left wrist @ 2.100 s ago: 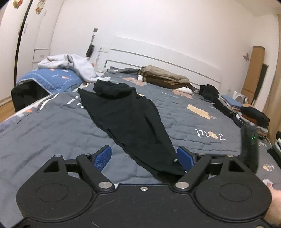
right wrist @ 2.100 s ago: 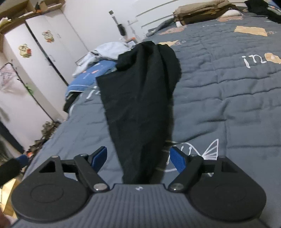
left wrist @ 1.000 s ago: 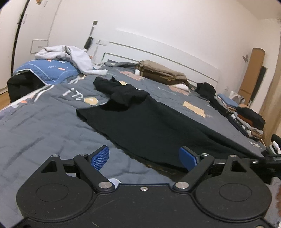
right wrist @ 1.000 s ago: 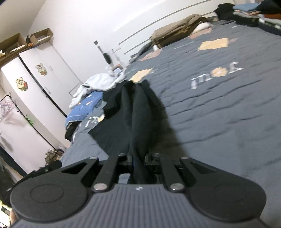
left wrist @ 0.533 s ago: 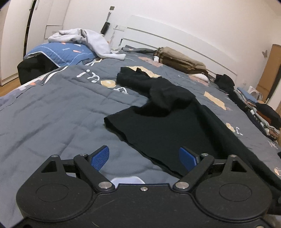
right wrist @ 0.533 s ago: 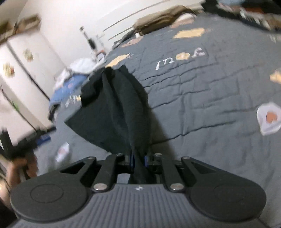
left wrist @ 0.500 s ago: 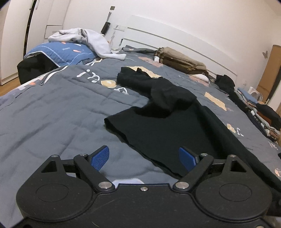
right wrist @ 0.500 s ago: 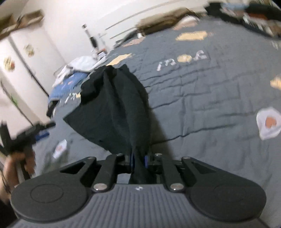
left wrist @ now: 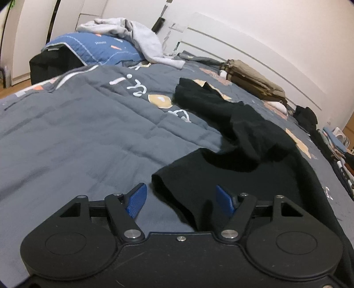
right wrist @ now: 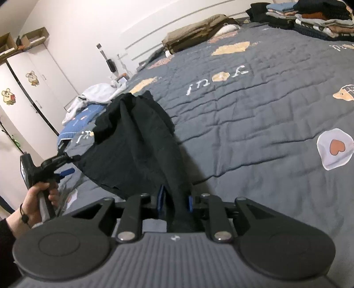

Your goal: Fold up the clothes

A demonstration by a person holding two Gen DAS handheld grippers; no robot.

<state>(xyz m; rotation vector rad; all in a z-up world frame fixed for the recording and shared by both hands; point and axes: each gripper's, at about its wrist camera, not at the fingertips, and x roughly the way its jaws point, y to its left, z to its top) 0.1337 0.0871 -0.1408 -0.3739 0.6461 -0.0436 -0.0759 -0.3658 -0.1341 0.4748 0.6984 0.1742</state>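
A: How are the grippers and the garment placed?

B: A bunched corner of the black garment (right wrist: 141,141) is pinched tightly between the blue pads of the right gripper (right wrist: 174,199). The left gripper (left wrist: 179,197) is held with its fingers spread wide, and the garment's near corner (left wrist: 221,172) is seen lying between them, untouched as far as can be told. In the right wrist view, the same left gripper (right wrist: 64,168) is found at 9 o'clock, just beside the cloth's hem.

A: What room is left around the edges?

B: A broad stretch of grey quilt (left wrist: 77,137) is seen from 9 to 11 o'clock of the garment, and more quilt (right wrist: 265,110) lies toward 2 o'clock in the right view. Folded stacks (right wrist: 314,20) are set at the far edge, well apart.

A: And the materials?

B: The garment is soft, matte and creased, drawn into a narrowing fan toward the right gripper. The quilt is stitched in squares, with printed patches. A rumpled pale grey garment (left wrist: 137,37) is draped over a blue blanket (left wrist: 95,48) at 11 o'clock.
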